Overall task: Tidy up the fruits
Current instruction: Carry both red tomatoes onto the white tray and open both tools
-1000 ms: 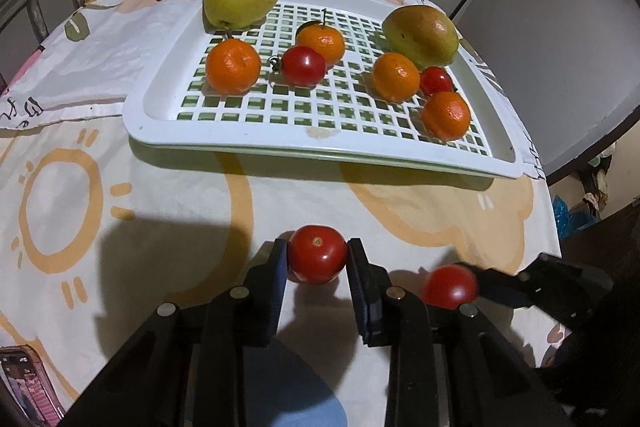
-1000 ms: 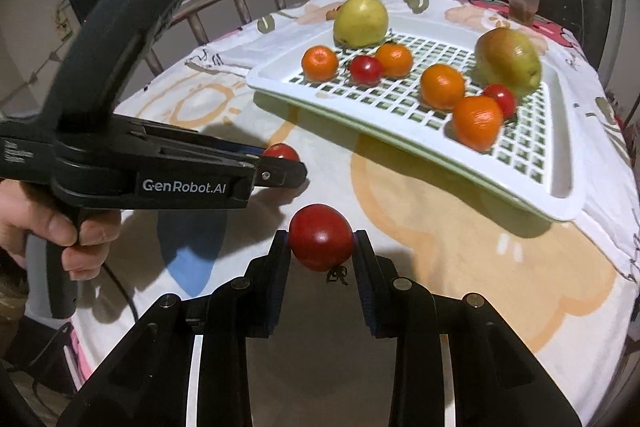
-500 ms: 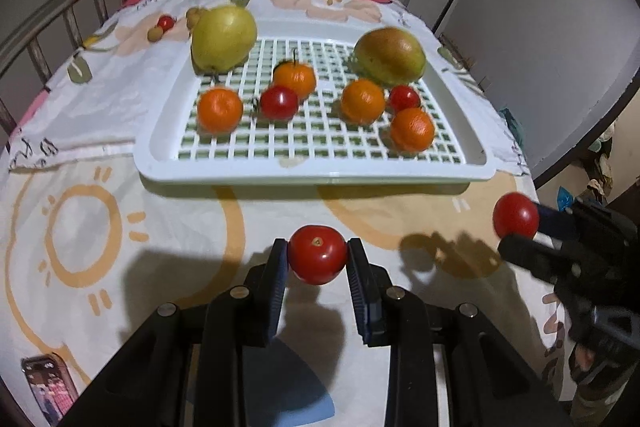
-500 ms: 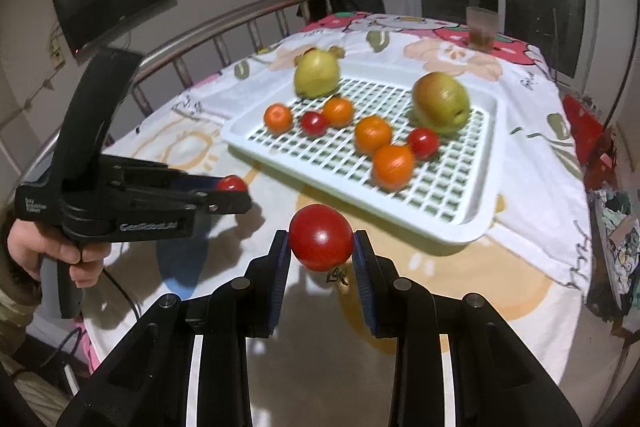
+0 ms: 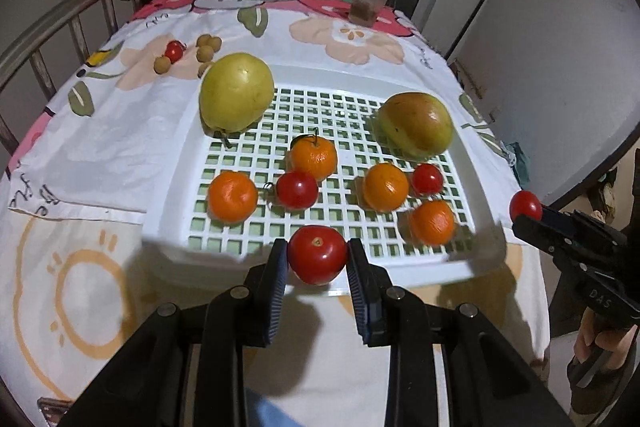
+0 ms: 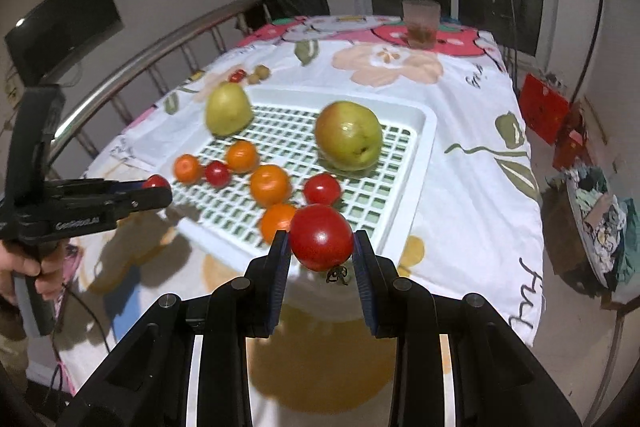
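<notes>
Both hand-held black grippers have risen from the cloth toward the white slotted plastic tray (image 5: 168, 187): the left gripper (image 5: 317, 259) clamps a round red tomato (image 5: 317, 254) over the tray's near rim, and the right gripper (image 6: 321, 253) clamps a second red tomato (image 6: 321, 237) near the tray's corner. White lettering on the left tool's side (image 6: 78, 225) seems to read "GenRobot.AI" but is blurred, while "DAS" (image 5: 599, 299) shows on the right tool. Each tomato hides part of the tray behind it, and the hand (image 5: 600, 343) on the right tool is cut off at the edge.
</notes>
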Tool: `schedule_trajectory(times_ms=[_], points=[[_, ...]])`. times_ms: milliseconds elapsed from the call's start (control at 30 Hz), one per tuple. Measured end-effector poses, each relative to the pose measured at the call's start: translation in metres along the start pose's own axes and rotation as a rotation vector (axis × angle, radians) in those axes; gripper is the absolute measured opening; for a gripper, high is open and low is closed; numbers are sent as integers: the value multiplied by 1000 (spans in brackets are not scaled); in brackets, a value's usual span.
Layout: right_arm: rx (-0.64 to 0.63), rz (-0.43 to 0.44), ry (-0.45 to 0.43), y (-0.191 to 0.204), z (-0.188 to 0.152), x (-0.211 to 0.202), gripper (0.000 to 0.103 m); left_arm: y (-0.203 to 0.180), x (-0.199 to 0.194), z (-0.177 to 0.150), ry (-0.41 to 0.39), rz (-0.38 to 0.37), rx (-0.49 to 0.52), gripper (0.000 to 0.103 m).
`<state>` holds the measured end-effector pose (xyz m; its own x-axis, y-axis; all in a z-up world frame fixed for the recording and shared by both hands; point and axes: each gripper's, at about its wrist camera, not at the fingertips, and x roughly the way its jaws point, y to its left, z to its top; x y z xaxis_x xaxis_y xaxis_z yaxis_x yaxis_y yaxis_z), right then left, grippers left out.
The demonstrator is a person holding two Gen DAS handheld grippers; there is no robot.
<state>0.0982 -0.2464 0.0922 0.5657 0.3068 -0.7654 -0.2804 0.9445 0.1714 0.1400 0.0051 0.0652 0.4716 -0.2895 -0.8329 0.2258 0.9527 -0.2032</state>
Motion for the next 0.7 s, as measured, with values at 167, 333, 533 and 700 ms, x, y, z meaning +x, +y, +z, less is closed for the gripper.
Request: schedule_trajectory(times_ms=[167, 333, 533, 700], points=[[10, -21, 46, -8, 5, 26, 30, -6, 21, 5, 31, -6, -6, 32], [8, -38, 88, -12, 8, 47, 30, -13, 36, 7, 46, 10, 4, 32], [0, -62, 119, -13, 8, 63, 31, -13, 53, 10, 67, 23, -6, 32], [37, -28, 100, -16, 13, 56, 49, -8, 49, 10, 68, -23, -48, 62]])
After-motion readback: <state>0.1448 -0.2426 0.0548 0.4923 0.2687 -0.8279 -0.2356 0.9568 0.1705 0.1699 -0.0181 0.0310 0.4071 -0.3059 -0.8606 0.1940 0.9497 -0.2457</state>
